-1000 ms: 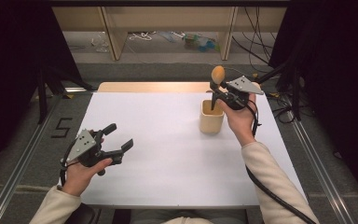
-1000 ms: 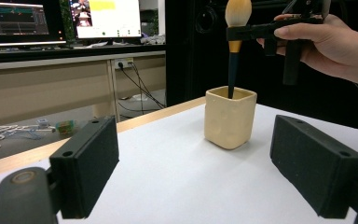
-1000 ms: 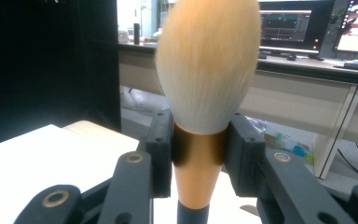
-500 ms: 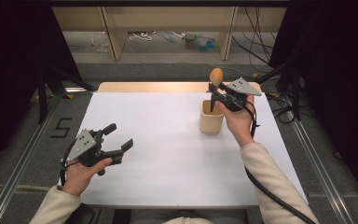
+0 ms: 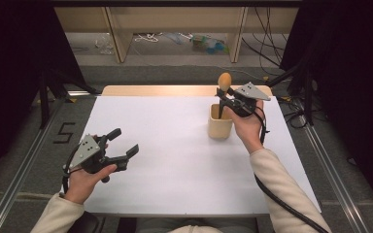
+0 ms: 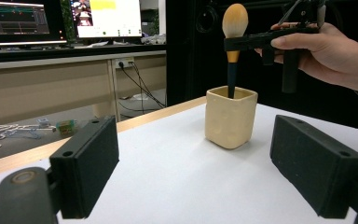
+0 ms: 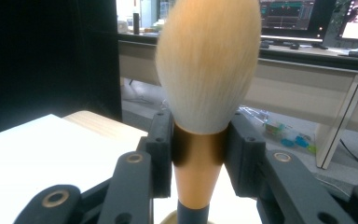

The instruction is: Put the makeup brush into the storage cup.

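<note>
The right gripper (image 5: 225,98), in the upper right of the high view, is clenched on a makeup brush (image 5: 223,87): in the right gripper view its two black pads press from both sides on the copper ferrule (image 7: 199,154) just under the pale, fluffy bristle head (image 7: 208,60). The brush stands upright, bristles up, its dark handle (image 6: 231,80) reaching down into a cream square cup (image 5: 220,122) that sits on the white table top (image 5: 175,155), right of centre in the high view. The hand (image 5: 245,124) holding this gripper is just beside the cup, on its right.

The left gripper (image 5: 122,145), at the lower left of the high view, is released, its jaws spread wide with nothing between them; it is held just above the table top, well apart from the cup. In the left gripper view the cup stands between and beyond the two pads (image 6: 85,165), centre frame.

On the floor at the left edge of the high view a marking reads "5" (image 5: 64,132). Monitors (image 6: 105,18) at the upper left of the left gripper view carry text too small to read.
</note>
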Demonstrator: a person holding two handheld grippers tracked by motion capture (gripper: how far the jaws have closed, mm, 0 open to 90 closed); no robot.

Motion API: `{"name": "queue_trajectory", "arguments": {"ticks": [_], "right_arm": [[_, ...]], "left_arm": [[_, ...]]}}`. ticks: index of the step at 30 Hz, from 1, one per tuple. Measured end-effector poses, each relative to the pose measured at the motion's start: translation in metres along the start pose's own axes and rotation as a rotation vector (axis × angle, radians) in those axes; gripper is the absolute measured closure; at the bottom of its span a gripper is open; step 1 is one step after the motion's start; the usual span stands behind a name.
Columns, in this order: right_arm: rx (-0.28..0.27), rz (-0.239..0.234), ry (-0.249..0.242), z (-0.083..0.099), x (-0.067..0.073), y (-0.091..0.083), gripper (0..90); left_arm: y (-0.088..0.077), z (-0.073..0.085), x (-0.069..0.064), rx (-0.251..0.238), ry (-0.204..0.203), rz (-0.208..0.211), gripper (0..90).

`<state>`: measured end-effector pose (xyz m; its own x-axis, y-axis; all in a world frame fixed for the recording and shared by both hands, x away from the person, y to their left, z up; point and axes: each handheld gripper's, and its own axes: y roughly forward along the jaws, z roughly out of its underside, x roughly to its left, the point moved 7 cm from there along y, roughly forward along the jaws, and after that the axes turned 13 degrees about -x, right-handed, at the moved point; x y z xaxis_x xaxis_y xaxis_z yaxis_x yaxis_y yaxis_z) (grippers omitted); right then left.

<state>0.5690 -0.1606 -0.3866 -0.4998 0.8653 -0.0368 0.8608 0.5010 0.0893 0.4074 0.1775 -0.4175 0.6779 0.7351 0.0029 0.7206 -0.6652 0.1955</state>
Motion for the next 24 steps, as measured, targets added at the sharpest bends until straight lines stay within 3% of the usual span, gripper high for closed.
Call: {"name": "queue_trajectory", "arguments": {"ticks": [24], "right_arm": [[0.036,0.009,0.006,0.012,-0.003,0.000,66.6]], "left_arm": [[0.000,0.000,0.000,0.002,0.016,0.005,15.0]]}}
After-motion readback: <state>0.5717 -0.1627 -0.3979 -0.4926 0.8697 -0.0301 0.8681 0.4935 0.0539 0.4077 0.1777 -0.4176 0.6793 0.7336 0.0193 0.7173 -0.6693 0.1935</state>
